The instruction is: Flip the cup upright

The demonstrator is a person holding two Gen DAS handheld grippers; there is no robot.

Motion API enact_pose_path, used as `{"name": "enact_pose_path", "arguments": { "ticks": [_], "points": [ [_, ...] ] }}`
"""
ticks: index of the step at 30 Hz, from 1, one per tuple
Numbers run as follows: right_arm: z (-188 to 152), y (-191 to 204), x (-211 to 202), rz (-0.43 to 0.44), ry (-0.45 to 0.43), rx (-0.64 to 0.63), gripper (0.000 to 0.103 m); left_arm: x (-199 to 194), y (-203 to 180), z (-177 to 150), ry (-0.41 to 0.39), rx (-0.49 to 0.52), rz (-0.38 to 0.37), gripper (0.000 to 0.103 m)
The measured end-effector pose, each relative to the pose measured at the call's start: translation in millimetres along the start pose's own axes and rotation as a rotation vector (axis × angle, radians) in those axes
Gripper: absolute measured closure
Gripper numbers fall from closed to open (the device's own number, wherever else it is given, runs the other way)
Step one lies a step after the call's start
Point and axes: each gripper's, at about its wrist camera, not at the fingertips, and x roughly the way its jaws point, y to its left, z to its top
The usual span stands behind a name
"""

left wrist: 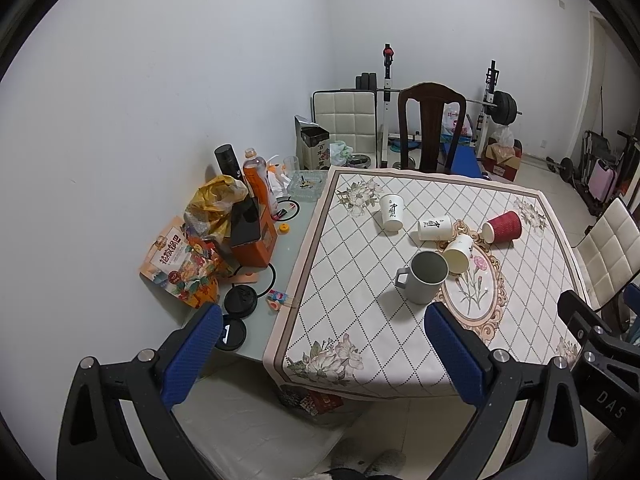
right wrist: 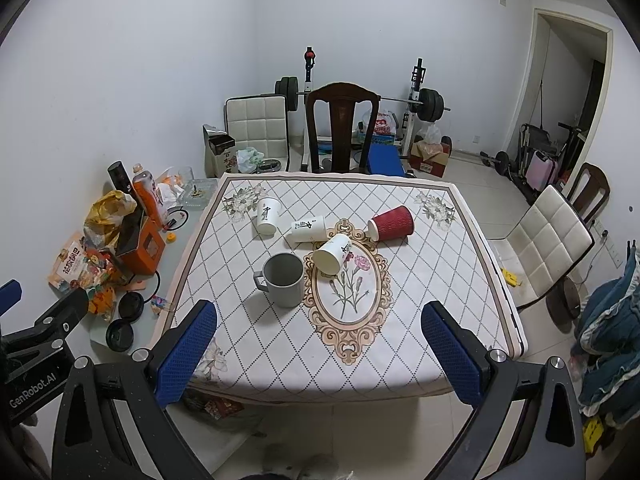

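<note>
Tongs are held well back from the table, above its near edge, and nothing is gripped: the left gripper (left wrist: 324, 344) and the right gripper (right wrist: 320, 344) both stand with jaws spread wide. No approach is judged to be under way, so the step in hand is taken to be the choice of a cup. Nearest on the tablecloth (right wrist: 280, 360) a grey mug (right wrist: 283, 279) is seen, already upright (so it needs no turning). Just beyond it a white paper cup (right wrist: 333, 254) lies on its side, mouth toward the cameras, on the flower medallion; a second white cup (right wrist: 308, 229) lies tipped behind it, and a red ribbed cup (right wrist: 391, 223) lies on its side to the right. Farthest back, a third white cup (right wrist: 267, 216) rests mouth down, it seems. All are well apart from both tongs. A forward reach and descent are called for next, with the jaws set across a fallen cup's wall before it is turned.
</note>
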Motion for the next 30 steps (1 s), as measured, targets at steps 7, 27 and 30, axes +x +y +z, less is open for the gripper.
{"name": "enact_pose_path", "arguments": {
  "ticks": [7, 27, 30],
  "points": [
    [0, 4, 1, -0.004, -0.001, 0.001, 0.0, 0, 0, 0, -0.001, 0.002, 0.002, 0.0],
    [0, 10, 2, -0.01, -0.004, 0.003, 0.0, 0, 3, 7, -0.006, 0.003, -0.004, 0.0],
    [0, 10, 2, -0.01, -0.003, 0.004, 0.0, 0, 4, 9, -0.006, 0.004, -0.006, 0.0]
  ]
}}
